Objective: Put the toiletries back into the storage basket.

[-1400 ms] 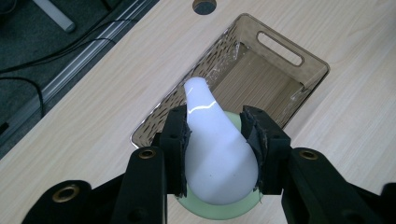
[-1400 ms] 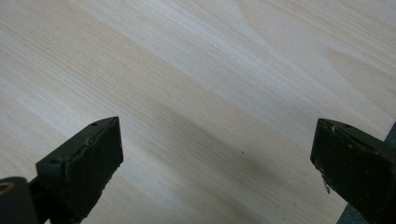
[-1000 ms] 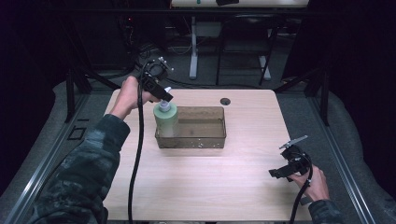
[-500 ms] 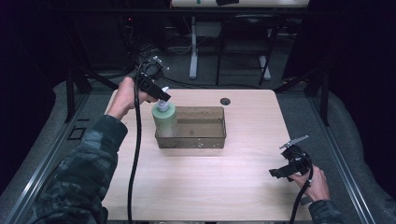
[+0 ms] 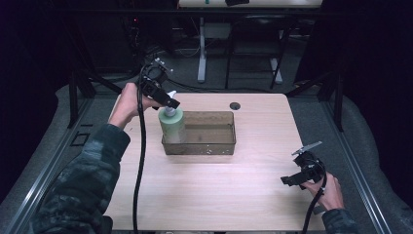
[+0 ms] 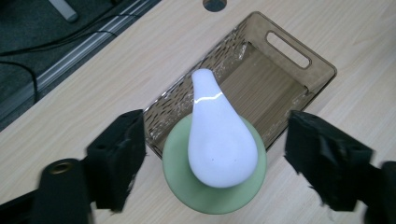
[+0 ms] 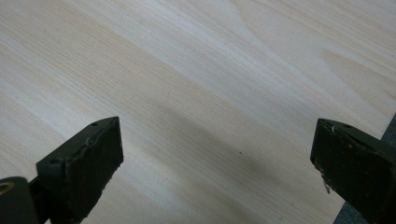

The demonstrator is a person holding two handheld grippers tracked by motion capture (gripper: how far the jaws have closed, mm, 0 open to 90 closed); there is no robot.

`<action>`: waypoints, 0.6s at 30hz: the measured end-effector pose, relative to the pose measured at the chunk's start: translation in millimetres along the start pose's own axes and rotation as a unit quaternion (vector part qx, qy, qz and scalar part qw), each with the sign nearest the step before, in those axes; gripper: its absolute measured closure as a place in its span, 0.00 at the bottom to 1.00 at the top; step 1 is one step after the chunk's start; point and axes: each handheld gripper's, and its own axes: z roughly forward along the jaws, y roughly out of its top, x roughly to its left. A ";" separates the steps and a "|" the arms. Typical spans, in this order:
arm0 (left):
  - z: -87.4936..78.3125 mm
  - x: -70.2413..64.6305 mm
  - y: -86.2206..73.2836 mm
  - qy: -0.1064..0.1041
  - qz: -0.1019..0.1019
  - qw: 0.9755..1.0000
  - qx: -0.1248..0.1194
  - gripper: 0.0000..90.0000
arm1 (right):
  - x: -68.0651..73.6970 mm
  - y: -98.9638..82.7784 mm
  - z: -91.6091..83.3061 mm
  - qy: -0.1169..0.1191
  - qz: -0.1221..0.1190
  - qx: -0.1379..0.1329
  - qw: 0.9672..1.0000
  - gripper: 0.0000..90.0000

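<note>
Nearest your own edge of the desk [image 5: 214, 195], your right tool [image 5: 297, 176] rests low at the right corner with its jaws standing wide apart over bare wood, holding nothing; leave it parked there, well apart from the work. Farther across, toward the left, the green pump bottle [image 5: 172, 126] stands upright in the left end of the smoky clear bin [image 5: 209, 146], its white pump head [image 6: 219, 135] pointing along the bin's length toward the handle slot. Your left tool [image 5: 163, 100] hovers right above that pump head, and its jaws have just been opening: the pads now stand clear on either side, with the bottle between them but not pressed. The release looks done, so the job now is a clean exit. Lift straight up, keeping the pads level and evenly spaced around the pump head, so neither one clips the nozzle and tips the bottle against the bin wall. Only once you are above the nozzle should you swing back toward yourself.
</note>
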 end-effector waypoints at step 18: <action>-21.3 -3.8 -30.5 0.006 -0.035 0.999 -0.034 0.00 | 1.3 0.5 0.5 0.000 0.000 0.005 1.000 0.02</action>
